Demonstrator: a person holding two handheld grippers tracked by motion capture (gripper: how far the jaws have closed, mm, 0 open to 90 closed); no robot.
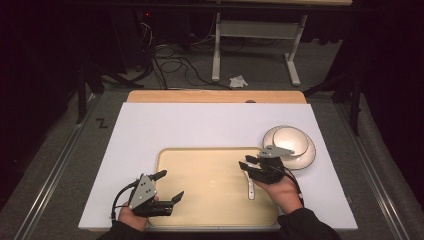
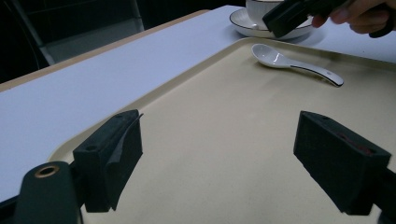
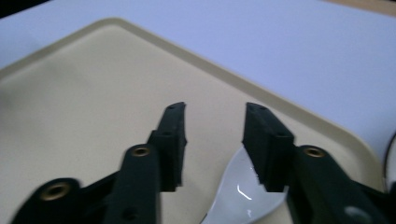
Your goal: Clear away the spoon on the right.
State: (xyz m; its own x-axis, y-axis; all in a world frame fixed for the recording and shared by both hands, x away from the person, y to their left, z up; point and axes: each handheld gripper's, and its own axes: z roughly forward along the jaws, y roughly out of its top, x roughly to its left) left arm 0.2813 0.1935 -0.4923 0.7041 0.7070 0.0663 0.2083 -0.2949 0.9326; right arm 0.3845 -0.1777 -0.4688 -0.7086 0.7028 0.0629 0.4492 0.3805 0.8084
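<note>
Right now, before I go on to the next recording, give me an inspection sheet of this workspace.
Surface: white board on a table with a wooden far edge; bare where visible.
Job's things: beige tray near the person; white spoon lying on the tray; bowl on a plate, on the board beside the tray's far right corner.
Clutter: crumpled white scrap on the floor beyond the table.
Grippers: left gripper open over the tray's left edge, empty; right gripper open above the spoon's bowl end, not gripping it.
Cables: black cable from the left gripper; loose cables on the floor.
Surroundings: dark room, white table frame behind.
</note>
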